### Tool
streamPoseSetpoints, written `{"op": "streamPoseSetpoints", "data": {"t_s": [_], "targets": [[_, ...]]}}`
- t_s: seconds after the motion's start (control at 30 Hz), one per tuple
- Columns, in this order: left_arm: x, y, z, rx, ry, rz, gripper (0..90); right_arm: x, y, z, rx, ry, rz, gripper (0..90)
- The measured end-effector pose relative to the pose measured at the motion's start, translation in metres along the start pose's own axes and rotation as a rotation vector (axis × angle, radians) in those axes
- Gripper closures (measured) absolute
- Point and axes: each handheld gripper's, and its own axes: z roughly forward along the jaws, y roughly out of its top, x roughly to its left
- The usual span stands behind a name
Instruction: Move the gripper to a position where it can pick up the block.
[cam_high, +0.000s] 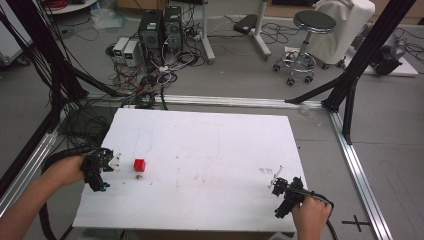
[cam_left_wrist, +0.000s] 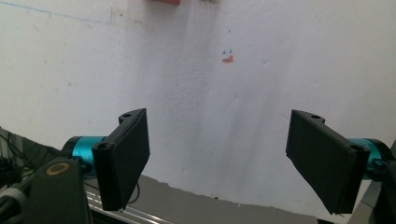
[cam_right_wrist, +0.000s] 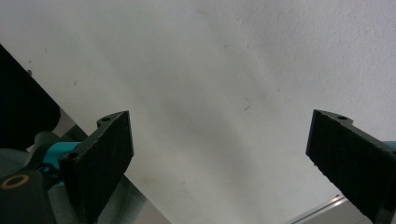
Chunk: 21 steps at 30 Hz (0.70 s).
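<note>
Both jaws wide and empty, left gripper near red cube, right gripper well apart; risk: nudging cube away.

No readable text, brand or number is seen. A black cross mark is taped on the floor at lower right; small blue and orange scribbles are marked on the tabletop, illegible.
</note>
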Motion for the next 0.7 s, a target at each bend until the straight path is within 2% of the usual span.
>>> {"op": "streamPoseSetpoints", "data": {"t_s": [0.37,0.7], "targets": [[0.017,0.006,0.001,0.010,-0.004,0.025,21.9,0.000,0.000,-0.002,-0.007,0.002,-0.006,6.6],[0.036,0.026,-0.005,0.005,0.005,0.100,21.9,0.000,-0.001,-0.002,-0.012,-0.002,-0.008,6.6]]}}
